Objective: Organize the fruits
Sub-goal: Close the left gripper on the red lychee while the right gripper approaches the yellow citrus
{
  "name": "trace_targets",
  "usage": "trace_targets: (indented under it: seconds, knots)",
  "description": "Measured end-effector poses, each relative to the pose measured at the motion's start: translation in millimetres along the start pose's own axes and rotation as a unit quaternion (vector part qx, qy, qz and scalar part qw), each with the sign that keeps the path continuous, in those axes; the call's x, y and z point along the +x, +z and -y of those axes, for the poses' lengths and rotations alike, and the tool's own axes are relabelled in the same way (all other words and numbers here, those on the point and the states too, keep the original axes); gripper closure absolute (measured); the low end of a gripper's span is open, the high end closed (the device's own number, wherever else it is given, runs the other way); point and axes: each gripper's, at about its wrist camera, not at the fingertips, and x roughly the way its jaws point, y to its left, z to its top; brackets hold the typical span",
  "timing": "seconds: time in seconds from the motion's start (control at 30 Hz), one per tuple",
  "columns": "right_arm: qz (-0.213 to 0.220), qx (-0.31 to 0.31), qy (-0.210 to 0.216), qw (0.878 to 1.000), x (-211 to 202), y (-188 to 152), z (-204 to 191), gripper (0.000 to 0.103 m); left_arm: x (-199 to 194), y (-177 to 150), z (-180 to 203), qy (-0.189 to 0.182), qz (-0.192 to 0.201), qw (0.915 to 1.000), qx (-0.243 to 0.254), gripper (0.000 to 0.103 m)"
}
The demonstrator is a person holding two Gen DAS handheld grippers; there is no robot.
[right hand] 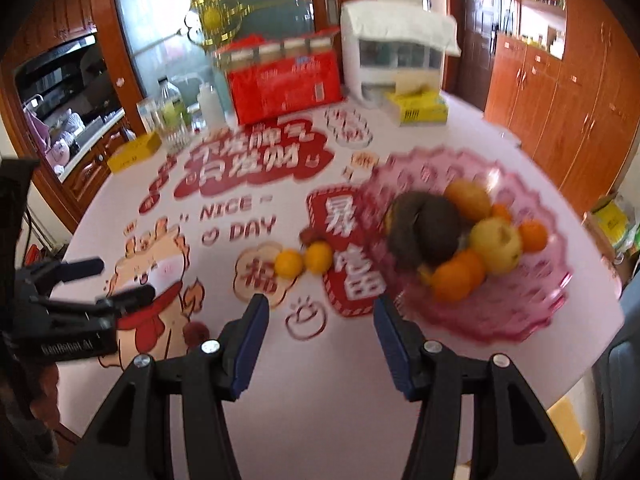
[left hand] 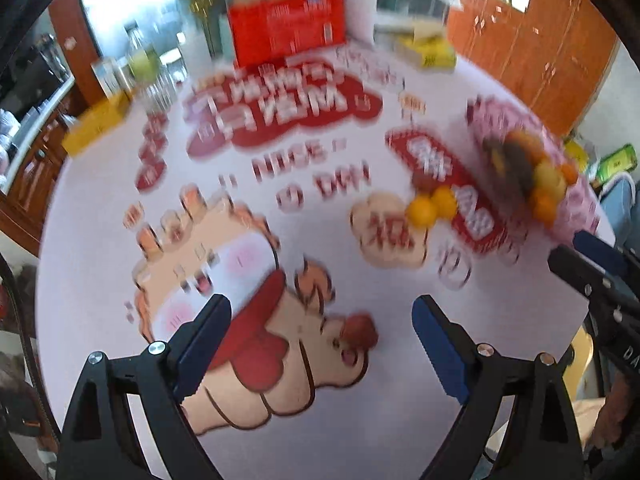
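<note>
A pink scalloped bowl (right hand: 516, 320) at the table's right holds several oranges (right hand: 456, 276), a yellow apple (right hand: 496, 244) and a dark fruit (right hand: 424, 232). It shows blurred in the left wrist view (left hand: 576, 204). Left of the bowl, two oranges (right hand: 304, 260) (left hand: 432, 206) lie on the table with a small red-brown fruit (right hand: 309, 235) behind them. Another small red fruit (left hand: 360, 334) (right hand: 196, 331) lies on the cloth, seen between my left gripper's wide-open fingers. My left gripper (left hand: 320, 312) (right hand: 116, 282) holds nothing. My right gripper (right hand: 322, 308) hovers open and empty in front of the bowl.
At the back of the round table (right hand: 320, 400), with its printed cloth, stand a red carton of bottles (right hand: 284, 88), a white appliance (right hand: 392, 60), yellow boxes (right hand: 420, 106) (right hand: 134, 152) and glass bottles (right hand: 172, 120). Wooden cabinets (right hand: 560, 100) line the right.
</note>
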Motion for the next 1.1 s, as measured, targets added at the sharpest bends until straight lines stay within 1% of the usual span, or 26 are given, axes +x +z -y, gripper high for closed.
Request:
trace_targets:
  seconds: [0.03,0.1,0.2,0.27,0.3,0.37,0.4,0.43,0.47,0.57,0.7,0.83,0.9,0.97,1.1]
  knots:
    - [-0.008,0.004,0.002,1.0,7,-4,-2,0.048,8,-5,0,-0.004,-0.008,1.0,0.0,0.012]
    - [-0.019,0.009,0.003,1.0,19,-12,-5,0.048,21,-13,1,-0.015,-0.02,0.9997,0.0,0.016]
    - [-0.034,0.02,0.0,0.999,40,-21,-7,0.048,41,-19,5,-0.035,-0.033,0.9988,0.002,0.026]
    - [-0.035,0.027,-0.005,0.999,48,-22,-6,0.048,51,-20,10,-0.044,-0.042,0.9981,0.008,0.038]
    - [-0.035,0.034,-0.007,0.999,54,-23,-5,0.048,54,-20,12,-0.048,-0.046,0.9978,0.009,0.041]
    - [-0.034,0.045,-0.005,0.998,60,-22,-2,0.048,63,-21,16,-0.056,-0.057,0.9967,0.012,0.056]
    - [-0.03,0.052,-0.005,0.998,64,-21,-2,0.048,67,-22,17,-0.058,-0.063,0.9962,0.013,0.061]
    - [-0.027,0.055,-0.005,0.998,66,-20,-1,0.048,72,-23,18,-0.059,-0.071,0.9957,0.011,0.068]
    - [-0.025,0.057,-0.005,0.998,69,-18,-1,0.048,72,-22,18,-0.059,-0.064,0.9962,0.011,0.073]
    - [-0.016,0.066,-0.006,0.998,79,-12,-3,0.048,73,-21,18,-0.055,-0.059,0.9966,0.017,0.074]
    - [-0.008,0.078,-0.008,0.997,92,-3,-2,0.049,71,-17,7,-0.053,-0.051,0.9973,0.004,0.075]
    - [-0.001,0.096,-0.017,0.995,105,3,2,0.056,69,-12,-8,-0.046,-0.048,0.9978,-0.01,0.075]
    - [-0.006,0.105,-0.016,0.994,113,5,4,0.066,69,-9,-13,-0.047,-0.049,0.9976,-0.017,0.075]
    - [-0.008,0.115,-0.011,0.993,118,6,6,0.071,69,-8,-17,-0.046,-0.05,0.9974,-0.023,0.075]
    - [-0.004,0.142,0.0,0.99,126,12,11,0.072,71,-7,-21,-0.047,-0.052,0.9972,-0.026,0.075]
